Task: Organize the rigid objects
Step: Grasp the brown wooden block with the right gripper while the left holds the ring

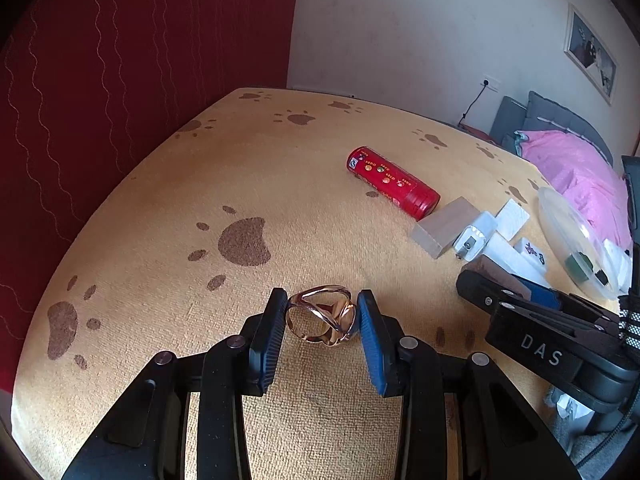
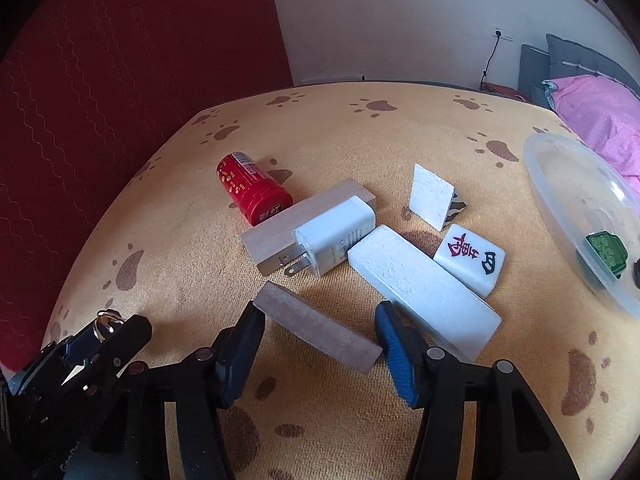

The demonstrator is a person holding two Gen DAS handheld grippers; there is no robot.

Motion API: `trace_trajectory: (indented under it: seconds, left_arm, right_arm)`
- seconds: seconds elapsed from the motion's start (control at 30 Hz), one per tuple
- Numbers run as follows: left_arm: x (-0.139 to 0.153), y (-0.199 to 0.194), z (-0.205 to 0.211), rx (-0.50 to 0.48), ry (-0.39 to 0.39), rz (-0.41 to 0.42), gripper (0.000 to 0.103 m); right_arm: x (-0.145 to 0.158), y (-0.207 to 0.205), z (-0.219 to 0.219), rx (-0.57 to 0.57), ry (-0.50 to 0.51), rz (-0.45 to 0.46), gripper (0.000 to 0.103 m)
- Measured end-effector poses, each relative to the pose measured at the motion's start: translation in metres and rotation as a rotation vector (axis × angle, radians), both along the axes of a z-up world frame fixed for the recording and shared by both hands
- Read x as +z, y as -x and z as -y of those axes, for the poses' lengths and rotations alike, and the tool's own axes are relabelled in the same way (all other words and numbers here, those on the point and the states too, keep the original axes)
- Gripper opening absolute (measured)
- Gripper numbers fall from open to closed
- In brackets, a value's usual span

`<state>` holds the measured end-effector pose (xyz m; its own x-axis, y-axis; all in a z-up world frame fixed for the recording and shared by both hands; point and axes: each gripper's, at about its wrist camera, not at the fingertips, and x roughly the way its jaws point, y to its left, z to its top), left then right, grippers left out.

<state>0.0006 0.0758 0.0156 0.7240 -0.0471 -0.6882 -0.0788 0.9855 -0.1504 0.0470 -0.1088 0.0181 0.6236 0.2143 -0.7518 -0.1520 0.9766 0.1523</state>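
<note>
My left gripper [image 1: 320, 316] is shut on a gold metal ring piece [image 1: 322, 314], held just above the paw-print cloth; it also shows in the right wrist view [image 2: 106, 320]. My right gripper [image 2: 318, 332] has its pads against both ends of a brown flat block [image 2: 316, 330] and grips it. Ahead lie a red can [image 2: 252, 188], a wooden block [image 2: 280, 228], a white charger plug [image 2: 332, 240], a white foam block [image 2: 424, 292], a mahjong tile [image 2: 470, 260] and a small white slab [image 2: 432, 196].
A clear plastic tub [image 2: 576, 200] at the right holds a green piece [image 2: 606, 254]. The yellow paw-print cloth [image 1: 200, 200] covers the table. A red curtain [image 1: 120, 80] hangs at the left. A pink pillow [image 1: 572, 172] lies beyond the right edge.
</note>
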Motion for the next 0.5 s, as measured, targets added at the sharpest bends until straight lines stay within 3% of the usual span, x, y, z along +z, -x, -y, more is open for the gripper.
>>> trace_trajectory:
  seconds: [0.07, 0.37, 0.5]
  left_arm:
    - [-0.001, 0.000, 0.000, -0.001, 0.001, -0.001, 0.037]
    - [-0.001, 0.000, 0.000, 0.000, 0.001, 0.000, 0.037]
    - [-0.002, 0.000, 0.001, -0.001, 0.001, -0.001, 0.037]
  right_arm:
    - [0.000, 0.003, 0.001, 0.009, 0.006, 0.000, 0.048]
    - [-0.001, 0.028, 0.002, 0.108, 0.006, -0.016, 0.048]
    - [-0.001, 0.030, 0.004, 0.109, -0.013, -0.026, 0.053]
